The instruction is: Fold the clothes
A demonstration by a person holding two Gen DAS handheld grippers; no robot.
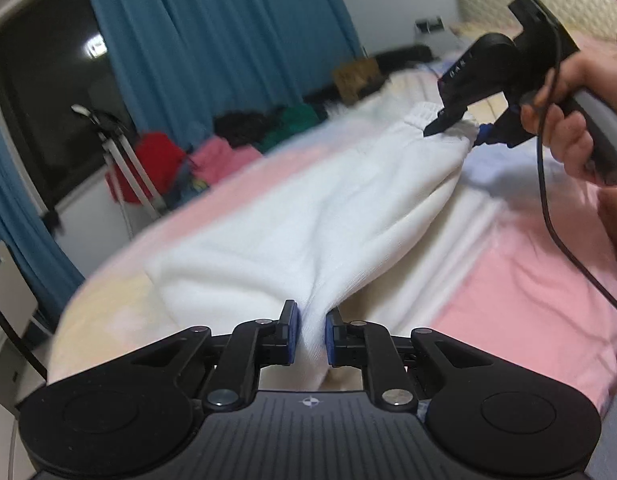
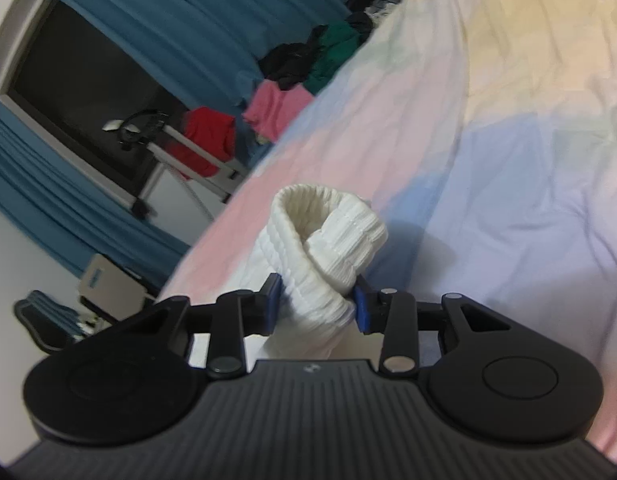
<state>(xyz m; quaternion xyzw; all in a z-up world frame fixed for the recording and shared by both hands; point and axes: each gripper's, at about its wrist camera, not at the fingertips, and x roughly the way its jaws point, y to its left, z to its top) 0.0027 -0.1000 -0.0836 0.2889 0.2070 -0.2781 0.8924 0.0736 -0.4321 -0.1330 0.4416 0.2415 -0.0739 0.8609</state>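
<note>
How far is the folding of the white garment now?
Done: both ends are gripped. The left gripper pinches the white garment, and the right gripper holds its ribbed cuff. In hand: it is stretched over the bed. Left: no fold is visible yet.

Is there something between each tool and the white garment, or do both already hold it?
Nothing visible stands between. The left tool pinches a bunched part of the white garment, and the right tool is shut on its ribbed cuff, above the pastel bedcover.
</note>
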